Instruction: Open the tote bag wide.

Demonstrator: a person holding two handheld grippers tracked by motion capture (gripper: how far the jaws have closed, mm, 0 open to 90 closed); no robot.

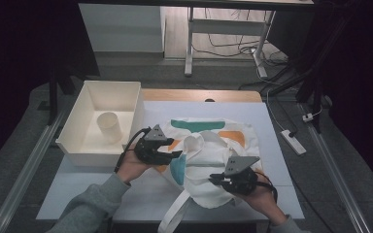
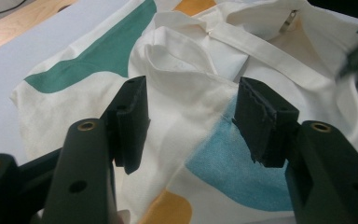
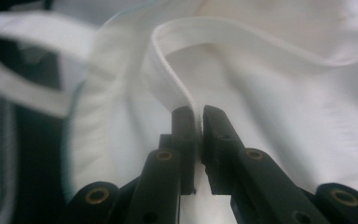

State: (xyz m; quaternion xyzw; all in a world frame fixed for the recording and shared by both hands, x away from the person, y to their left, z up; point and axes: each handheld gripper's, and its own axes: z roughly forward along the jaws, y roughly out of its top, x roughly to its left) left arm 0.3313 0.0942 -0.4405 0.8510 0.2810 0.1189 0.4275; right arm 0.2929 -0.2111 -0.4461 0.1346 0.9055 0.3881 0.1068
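A cream cloth tote bag (image 1: 209, 145) with teal, orange and blue patches lies crumpled on the white mat (image 1: 252, 111). My left gripper (image 1: 177, 154) hovers at the bag's left side. In the left gripper view its jaws (image 2: 191, 121) stand open, with the cream and blue cloth (image 2: 182, 93) below them and nothing pinched. My right gripper (image 1: 212, 178) is at the bag's near right part. In the right gripper view it (image 3: 196, 119) is shut on a thin folded hem of the bag (image 3: 242, 32), which rises between the pads.
A white bin (image 1: 85, 145) holding a pale cup (image 1: 109, 126) stands left of the mat. A bag strap (image 1: 175, 213) hangs over the table's front edge. A power strip (image 1: 293, 141) lies on the floor to the right.
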